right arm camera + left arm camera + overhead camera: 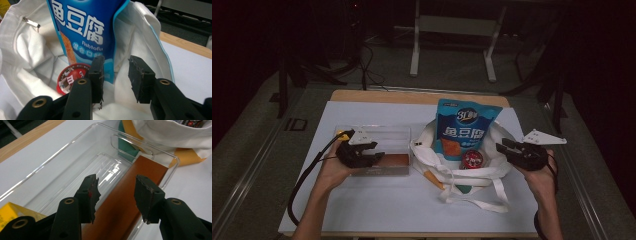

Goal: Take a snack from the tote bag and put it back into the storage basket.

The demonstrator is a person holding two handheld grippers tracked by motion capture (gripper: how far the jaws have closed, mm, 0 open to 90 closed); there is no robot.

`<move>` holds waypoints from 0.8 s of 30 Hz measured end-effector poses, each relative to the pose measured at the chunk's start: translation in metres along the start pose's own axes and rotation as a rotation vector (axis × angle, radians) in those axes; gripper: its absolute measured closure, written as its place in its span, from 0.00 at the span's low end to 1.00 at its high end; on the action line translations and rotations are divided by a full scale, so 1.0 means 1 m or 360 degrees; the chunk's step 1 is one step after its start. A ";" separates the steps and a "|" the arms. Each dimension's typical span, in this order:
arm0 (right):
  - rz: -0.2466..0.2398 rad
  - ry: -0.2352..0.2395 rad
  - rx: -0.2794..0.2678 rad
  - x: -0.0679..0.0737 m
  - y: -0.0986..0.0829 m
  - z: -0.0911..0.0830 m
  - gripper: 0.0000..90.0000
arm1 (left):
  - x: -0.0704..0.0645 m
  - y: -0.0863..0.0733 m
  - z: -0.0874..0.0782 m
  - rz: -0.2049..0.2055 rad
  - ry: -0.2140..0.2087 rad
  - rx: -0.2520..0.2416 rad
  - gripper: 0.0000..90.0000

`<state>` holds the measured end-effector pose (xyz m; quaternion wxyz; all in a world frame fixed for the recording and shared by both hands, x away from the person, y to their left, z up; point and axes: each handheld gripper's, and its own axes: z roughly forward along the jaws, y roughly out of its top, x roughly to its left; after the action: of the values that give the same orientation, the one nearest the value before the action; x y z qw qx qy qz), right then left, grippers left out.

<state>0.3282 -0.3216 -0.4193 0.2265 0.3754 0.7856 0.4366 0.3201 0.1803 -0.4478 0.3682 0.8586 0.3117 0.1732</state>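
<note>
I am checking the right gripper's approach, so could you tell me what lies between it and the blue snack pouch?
Only the white bag's rim and open air; the right gripper hovers open before the blue snack pouch, as the right gripper view shows.

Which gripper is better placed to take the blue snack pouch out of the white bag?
The right gripper: its open fingers already face the blue snack pouch in the white bag. The left gripper hangs over the clear box.

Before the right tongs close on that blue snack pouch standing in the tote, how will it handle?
The blue snack pouch is probably light and crinkly: it looks like a puffed foil bag. It stands upright propped by the white tote bag, so it may flop or tip once lifted. Its glossy film could slip between the open right tongs; pinching the edge seam seems safer.
</note>
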 end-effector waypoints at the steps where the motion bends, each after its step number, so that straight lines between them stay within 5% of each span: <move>1: -0.0001 0.0008 0.0007 0.000 0.002 0.002 0.70 | -0.002 -0.001 -0.001 0.0002 -0.0003 -0.0013 0.60; 24: -0.0034 0.0148 0.0070 0.003 0.028 0.044 0.52 | -0.031 -0.023 0.007 0.0006 -0.0008 -0.0089 0.58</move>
<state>0.3676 -0.2873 -0.4182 0.1860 0.3512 0.8087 0.4337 0.2909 0.1680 -0.4713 0.3925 0.8490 0.3044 0.1805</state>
